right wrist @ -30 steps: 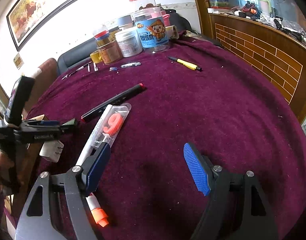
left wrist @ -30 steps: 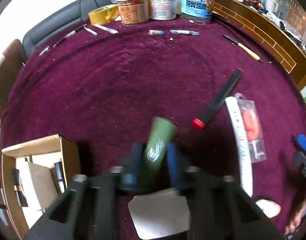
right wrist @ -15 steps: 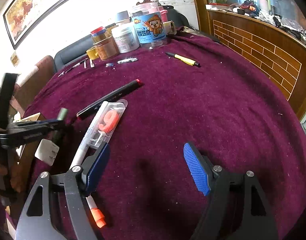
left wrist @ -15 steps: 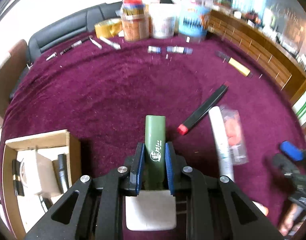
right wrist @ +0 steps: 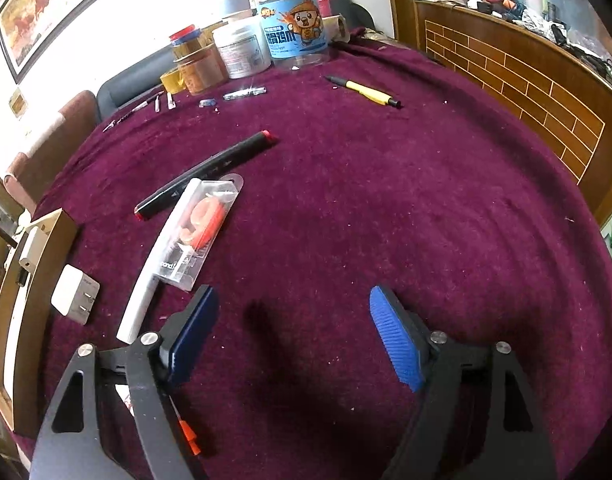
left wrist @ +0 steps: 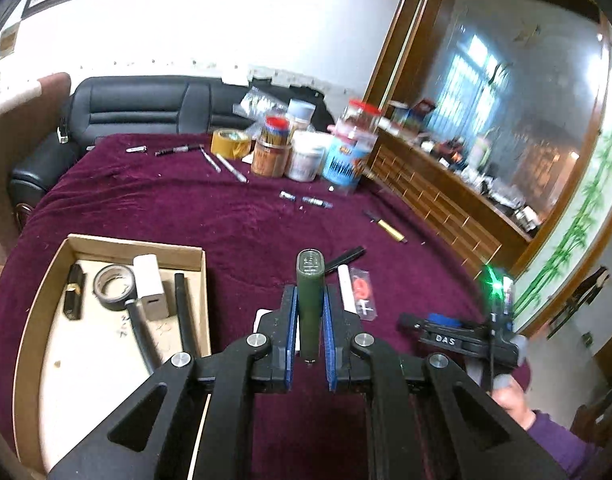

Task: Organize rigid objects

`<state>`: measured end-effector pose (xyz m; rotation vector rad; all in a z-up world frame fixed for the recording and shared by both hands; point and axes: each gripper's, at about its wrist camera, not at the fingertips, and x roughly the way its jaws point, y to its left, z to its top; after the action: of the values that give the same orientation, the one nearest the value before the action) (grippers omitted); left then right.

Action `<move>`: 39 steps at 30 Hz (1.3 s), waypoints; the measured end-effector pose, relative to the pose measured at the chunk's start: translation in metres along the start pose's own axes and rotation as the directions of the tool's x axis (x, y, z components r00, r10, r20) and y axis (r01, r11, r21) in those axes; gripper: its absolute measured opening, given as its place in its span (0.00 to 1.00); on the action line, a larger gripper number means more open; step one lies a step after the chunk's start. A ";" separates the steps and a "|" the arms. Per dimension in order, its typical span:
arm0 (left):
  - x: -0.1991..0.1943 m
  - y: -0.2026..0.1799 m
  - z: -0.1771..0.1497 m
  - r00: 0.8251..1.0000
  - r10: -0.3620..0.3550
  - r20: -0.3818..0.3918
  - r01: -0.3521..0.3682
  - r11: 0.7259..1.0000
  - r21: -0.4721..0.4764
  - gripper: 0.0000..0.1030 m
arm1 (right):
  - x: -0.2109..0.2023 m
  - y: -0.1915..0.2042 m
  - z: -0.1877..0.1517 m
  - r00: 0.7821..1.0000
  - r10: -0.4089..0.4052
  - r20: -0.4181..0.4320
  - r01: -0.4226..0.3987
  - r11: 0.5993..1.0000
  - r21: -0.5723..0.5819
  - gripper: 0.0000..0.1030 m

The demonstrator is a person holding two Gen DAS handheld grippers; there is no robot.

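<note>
My left gripper [left wrist: 310,334] is shut on a dark green cylinder [left wrist: 310,300] and holds it raised above the purple cloth, right of a cardboard box [left wrist: 45,284]. The box holds a tape roll [left wrist: 111,286], a white adapter [left wrist: 149,288] and black sticks. My right gripper [right wrist: 293,328] is open and empty over the cloth; it also shows in the left wrist view [left wrist: 446,330]. Near it lie a white marker [right wrist: 145,292], a packaged red item [right wrist: 199,228], a black marker with red caps [right wrist: 209,170] and a white plug adapter [right wrist: 74,294].
A yellow pen [right wrist: 364,91], small metal pieces [right wrist: 243,92], jars [right wrist: 295,34] and a yellow tape roll [left wrist: 229,143] stand at the table's far side. A wooden counter [right wrist: 526,84] runs along the right. A black sofa [left wrist: 137,104] is behind the table.
My left gripper has lifted and tilted up with the green cylinder, moving nearer the box. My right gripper has shifted slightly forward, staying open.
</note>
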<state>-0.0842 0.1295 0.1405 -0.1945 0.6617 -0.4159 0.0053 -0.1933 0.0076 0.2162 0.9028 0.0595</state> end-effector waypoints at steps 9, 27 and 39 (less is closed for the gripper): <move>-0.037 0.018 -0.023 0.999 -0.023 0.025 0.024 0.999 -0.025 0.09 | -0.021 0.048 -0.019 0.978 0.182 -0.098 -0.196 0.968 -0.159 0.76; -0.048 0.133 -0.062 0.972 0.209 -0.111 -0.229 0.950 -0.214 0.09 | -0.028 0.087 -0.036 0.985 0.138 -0.099 -0.163 0.934 -0.317 0.24; 0.001 0.182 -0.050 0.942 0.232 -0.244 -0.293 0.921 -0.256 0.09 | -0.042 0.185 -0.018 0.900 0.380 -0.215 -0.433 0.840 -0.326 0.24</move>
<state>-0.0586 0.2914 0.0460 -0.3376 0.9445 -0.0754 -0.0277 -0.0156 0.0678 0.0503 0.9577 0.6472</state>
